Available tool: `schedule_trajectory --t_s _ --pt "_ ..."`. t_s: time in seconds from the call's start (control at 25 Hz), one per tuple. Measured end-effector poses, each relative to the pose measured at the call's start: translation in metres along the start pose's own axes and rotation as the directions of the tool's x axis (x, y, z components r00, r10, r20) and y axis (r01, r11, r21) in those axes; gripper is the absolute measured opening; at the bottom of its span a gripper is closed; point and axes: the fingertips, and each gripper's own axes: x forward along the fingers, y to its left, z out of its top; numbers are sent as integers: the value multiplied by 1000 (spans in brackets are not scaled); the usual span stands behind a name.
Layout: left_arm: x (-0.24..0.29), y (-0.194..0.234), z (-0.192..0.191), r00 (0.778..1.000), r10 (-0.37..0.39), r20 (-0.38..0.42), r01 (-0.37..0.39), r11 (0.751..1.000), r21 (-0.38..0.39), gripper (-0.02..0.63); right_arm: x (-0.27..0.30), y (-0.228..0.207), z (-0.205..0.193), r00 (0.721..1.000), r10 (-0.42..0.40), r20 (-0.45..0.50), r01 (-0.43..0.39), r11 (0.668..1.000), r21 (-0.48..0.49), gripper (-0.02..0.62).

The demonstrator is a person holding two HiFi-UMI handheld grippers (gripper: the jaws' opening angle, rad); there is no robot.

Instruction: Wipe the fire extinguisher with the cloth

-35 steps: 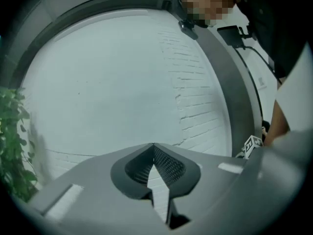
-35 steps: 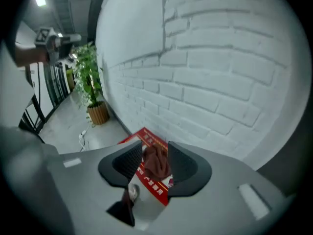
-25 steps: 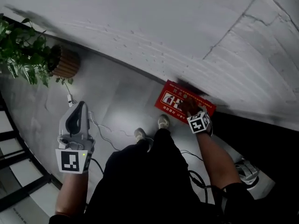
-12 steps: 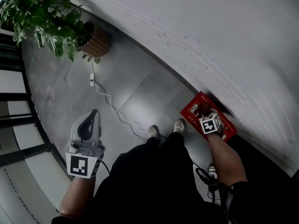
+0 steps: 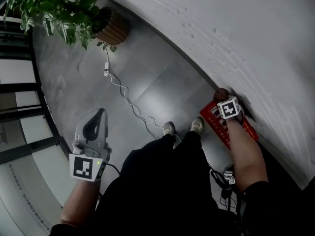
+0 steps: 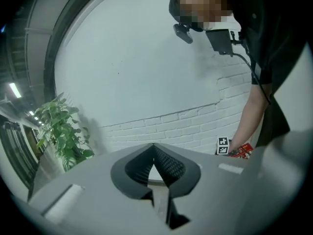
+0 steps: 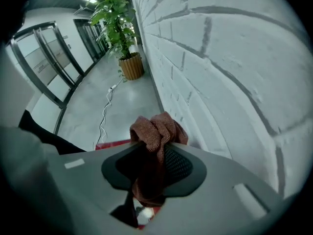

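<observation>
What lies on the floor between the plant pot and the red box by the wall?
A white cable with its plug, snaking over grey floor from the plant pot toward the person's shoes beside the red box; the head view shows it.

A white brick wall (image 5: 236, 28) meets a grey floor (image 5: 147, 82), with a potted plant (image 5: 64, 9) beside what look like glass doors (image 7: 44, 58).

Right gripper (image 5: 222, 96) points steeply down, far right, clamped on cloth (image 7: 157, 129); left gripper (image 5: 100, 113) near left, jaws together.
</observation>
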Motion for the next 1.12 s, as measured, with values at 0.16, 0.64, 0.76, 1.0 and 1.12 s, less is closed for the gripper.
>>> schedule_trajectory --t_s 0.16,0.64,0.76,1.0,1.12 --pt "34 -23 23 992 -101 71 100 995 27 0 -26 -25 -74 997 -46 -56 52 993 102 107" --pt "100 -61 70 942 -283 183 253 952 170 -2 -119 -78 -298 951 -188 -246 277 872 404 107" --pt "88 -52 68 949 -256 184 228 961 158 -2 -132 -82 -299 938 -244 -245 322 874 364 98" --pt "53 -7 38 987 -105 125 94 991 93 -2 -82 -19 -88 969 -192 157 191 981 19 97" --pt "37 5 34 994 -66 92 57 993 104 -2 -37 23 -3 981 -79 177 99 989 -109 97"
